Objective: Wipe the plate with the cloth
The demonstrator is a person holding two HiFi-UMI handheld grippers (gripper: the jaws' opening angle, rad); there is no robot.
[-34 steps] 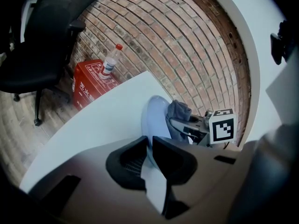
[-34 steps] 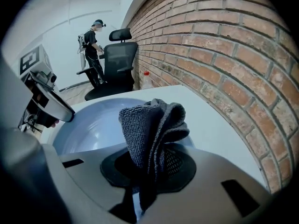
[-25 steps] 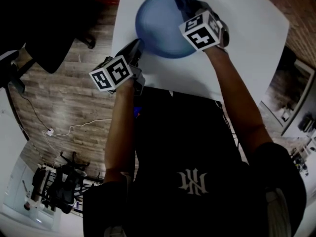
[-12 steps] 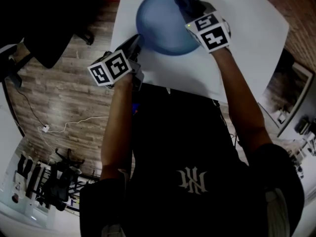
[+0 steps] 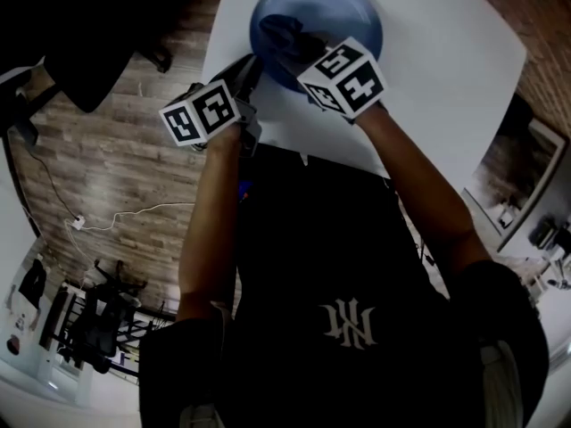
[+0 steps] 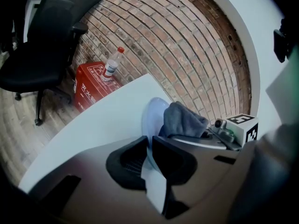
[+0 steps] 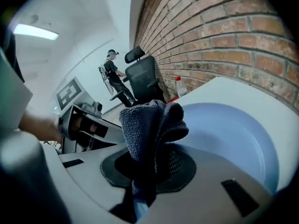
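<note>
The left gripper (image 6: pixel 149 149) is pinched almost shut on the rim of the blue plate (image 5: pixel 348 12), with the thin edge running up between its two dark pads. In the head view this grip sits at the plate's lower left edge. The plate lies on the white table (image 5: pixel 446 69) at the top middle of that frame.

The right gripper (image 7: pixel 150 164) is clamped on a dark grey cloth (image 7: pixel 152 120). Its jaws are narrow, and the fabric is bunched above the pads. From above, the cloth is on the left part of the plate's inner face, near the left gripper's tips.

At the left of the left gripper view, a red box (image 6: pixel 91 85) stands by the brick wall (image 6: pixel 187 31), beside a black office chair (image 6: pixel 51 36). A clear bottle (image 6: pixel 112 64) shows at the box's top edge, whether on it or behind it is unclear.
</note>
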